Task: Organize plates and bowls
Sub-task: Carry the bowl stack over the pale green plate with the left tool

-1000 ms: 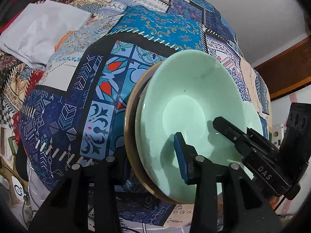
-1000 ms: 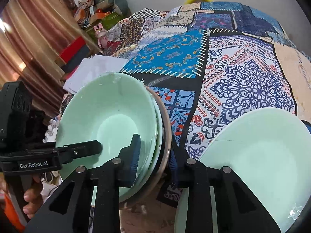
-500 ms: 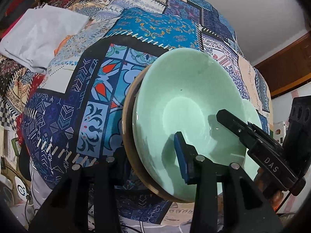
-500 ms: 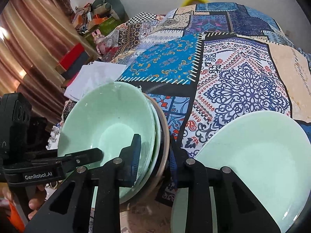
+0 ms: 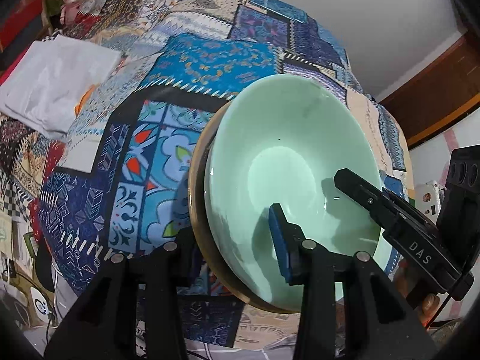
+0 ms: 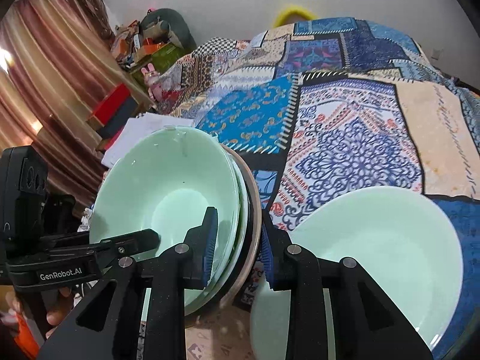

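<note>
Both grippers, L (image 5: pixel 231 240) & R (image 6: pixel 237 243), clamped on bowl stack (image 5: pixel 288 180), raised higher off quilt (image 5: pixel 210 60) vs 1s ago

A stack of bowls (image 6: pixel 168 198) hangs above the quilted bed (image 6: pixel 345 126); a lone plate (image 6: pixel 375 255) lies at its three o'clock, folded cloth (image 5: pixel 57 81) at ten o'clock.

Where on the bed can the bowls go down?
Bare quilt lies beyond the single green plate, toward the wall. Also between the stack of bowls and the white cloth. The near edge by the plate is crowded.
</note>
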Motion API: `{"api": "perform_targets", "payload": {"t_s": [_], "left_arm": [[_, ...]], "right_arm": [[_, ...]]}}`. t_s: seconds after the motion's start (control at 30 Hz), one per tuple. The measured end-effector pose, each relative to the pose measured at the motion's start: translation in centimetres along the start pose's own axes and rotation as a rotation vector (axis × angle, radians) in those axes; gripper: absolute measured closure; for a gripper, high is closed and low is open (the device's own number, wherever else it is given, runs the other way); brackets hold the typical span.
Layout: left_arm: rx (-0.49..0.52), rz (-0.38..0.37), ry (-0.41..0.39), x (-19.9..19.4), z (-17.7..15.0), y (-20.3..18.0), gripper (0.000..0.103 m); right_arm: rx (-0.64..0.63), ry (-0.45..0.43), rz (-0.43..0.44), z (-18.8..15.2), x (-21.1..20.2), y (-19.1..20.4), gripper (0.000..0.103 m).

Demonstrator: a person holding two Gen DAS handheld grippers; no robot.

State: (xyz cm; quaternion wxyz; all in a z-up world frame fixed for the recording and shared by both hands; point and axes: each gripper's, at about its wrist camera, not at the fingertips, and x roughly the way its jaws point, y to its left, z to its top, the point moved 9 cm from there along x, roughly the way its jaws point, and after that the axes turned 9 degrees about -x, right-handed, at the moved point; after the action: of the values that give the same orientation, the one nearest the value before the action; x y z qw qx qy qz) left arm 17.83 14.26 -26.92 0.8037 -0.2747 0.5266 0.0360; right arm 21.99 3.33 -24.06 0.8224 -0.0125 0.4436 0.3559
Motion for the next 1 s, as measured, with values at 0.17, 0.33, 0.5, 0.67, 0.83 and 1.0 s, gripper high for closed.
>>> {"api": "perform_targets", "payload": {"t_s": [0.17,0.33,0.5,0.67,0.83,1.0], "left_arm": [[0.034,-0.009,-0.007,-0.2,0.1,-1.9,0.063],[0.066,-0.021,-0.005,-0.2,-0.1,-4.0,0.063],[0.098,-0.031,0.001,0.2,-0.6,-6.0,0.063],[0.127,-0.048,0.014,0.8,-1.3,-8.0,0.062],[0.157,-0.064,0.030,1.4,-2.0,-10.0,0.062],[0.186,-0.077,0.045,1.8,-2.8,-11.7,0.062]], "right_arm": [[0.013,-0.027,-0.021,0.3,-1.6,-0.9,0.078],[0.025,-0.046,-0.041,0.3,-3.1,-2.2,0.078],[0.041,-0.059,-0.065,-0.1,-4.5,-3.4,0.078],[0.060,-0.066,-0.090,-0.7,-5.8,-4.7,0.078],[0.081,-0.071,-0.116,-1.5,-7.2,-6.0,0.078],[0.105,-0.079,-0.137,-2.1,-8.5,-7.6,0.078]]}}
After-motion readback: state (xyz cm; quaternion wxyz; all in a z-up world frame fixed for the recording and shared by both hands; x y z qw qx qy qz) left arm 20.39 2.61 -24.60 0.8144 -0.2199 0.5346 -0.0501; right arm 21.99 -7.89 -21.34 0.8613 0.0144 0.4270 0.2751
